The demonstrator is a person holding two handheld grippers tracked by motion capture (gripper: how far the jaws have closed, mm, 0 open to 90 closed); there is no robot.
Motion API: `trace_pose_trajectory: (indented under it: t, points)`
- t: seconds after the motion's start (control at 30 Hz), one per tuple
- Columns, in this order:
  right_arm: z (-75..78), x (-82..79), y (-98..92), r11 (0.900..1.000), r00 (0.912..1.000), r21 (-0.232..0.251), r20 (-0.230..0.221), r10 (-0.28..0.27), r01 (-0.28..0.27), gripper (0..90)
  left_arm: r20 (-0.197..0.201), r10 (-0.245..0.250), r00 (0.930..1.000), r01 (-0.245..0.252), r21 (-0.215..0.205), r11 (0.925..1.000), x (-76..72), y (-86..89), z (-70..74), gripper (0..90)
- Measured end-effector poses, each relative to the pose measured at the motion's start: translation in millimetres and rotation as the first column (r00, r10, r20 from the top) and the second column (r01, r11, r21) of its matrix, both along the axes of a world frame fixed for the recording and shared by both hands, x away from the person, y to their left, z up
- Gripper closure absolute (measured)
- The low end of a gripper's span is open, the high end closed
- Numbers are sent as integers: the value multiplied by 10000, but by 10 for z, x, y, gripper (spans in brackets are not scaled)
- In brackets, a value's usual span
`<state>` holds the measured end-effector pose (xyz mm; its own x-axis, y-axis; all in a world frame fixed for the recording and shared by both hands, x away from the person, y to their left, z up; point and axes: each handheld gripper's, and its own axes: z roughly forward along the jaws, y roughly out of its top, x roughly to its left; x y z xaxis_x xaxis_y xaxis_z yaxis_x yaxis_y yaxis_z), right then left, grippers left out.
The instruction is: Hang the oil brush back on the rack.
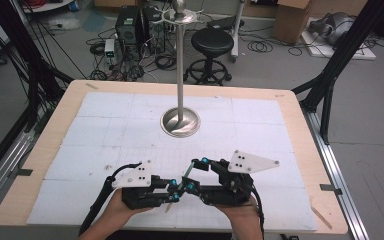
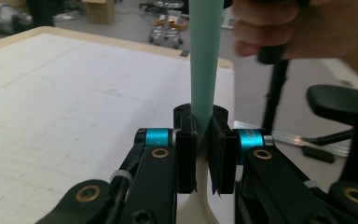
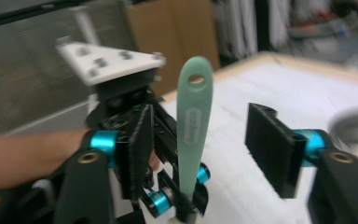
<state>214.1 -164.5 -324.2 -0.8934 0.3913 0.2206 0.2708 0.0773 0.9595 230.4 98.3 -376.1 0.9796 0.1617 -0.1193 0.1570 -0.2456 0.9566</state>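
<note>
A mint-green utensil handle (image 2: 205,56) with a hole in its end rises from a cream lower part (image 2: 193,205). My left gripper (image 2: 203,140) is shut on it where green meets cream. In the right gripper view the handle (image 3: 194,116) stands upright between the jaws of my right gripper (image 3: 205,149), which is open; its pads (image 3: 270,149) stand apart from the handle. The left gripper (image 3: 179,203) grips it lower down. From above, both grippers meet near the table's front edge: left gripper (image 1: 174,190), right gripper (image 1: 197,173), the thin utensil (image 1: 182,181) slanting between them.
A metal stand (image 1: 180,122) with a round base, tall pole and ball top rises at the table's middle. White paper sheets (image 1: 105,130) cover the wooden table. A stool (image 1: 211,47), cables and boxes lie on the floor beyond.
</note>
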Motion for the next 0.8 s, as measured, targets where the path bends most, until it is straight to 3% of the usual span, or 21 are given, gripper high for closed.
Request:
trace_pose_trajectory:
  t: [0.07,0.1,0.23,0.3,0.5,0.63,0.67,0.8]
  points:
    - [-54,11,-57,9969,9973,437,357,634,-650,385,-146,-331,9993,327,-301,9990,-2,7,8,821]
    - [-54,11,-57,9969,9973,437,357,634,-650,385,-202,-501,9985,491,-447,9978,0,14,12,821]
    - [-84,41,-112,9850,9879,942,700,1384,-1446,470,-413,-1236,9915,1192,-942,9884,2,34,26,821]
    - [-81,51,-114,9763,9801,1078,860,1788,-1875,513,-414,-1541,9872,1496,-963,9840,-4,36,25,821]
    - [-85,97,-62,9370,9485,1610,1197,2932,-3099,630,-505,-2072,9770,2009,-1085,9736,-19,33,21,821]
    - [-89,116,-37,9230,9383,1773,1214,3239,-3416,671,-456,-2311,9719,2251,-1091,9682,-26,41,24,821]
    - [-89,118,-32,9163,9332,1836,1213,3382,-3559,716,-462,-2311,9718,2249,-1105,9681,-27,42,25,821]
    - [-89,115,-22,9066,9253,1894,1192,3599,-3770,773,-439,-2351,9710,2291,-1121,9669,-27,44,24,821]
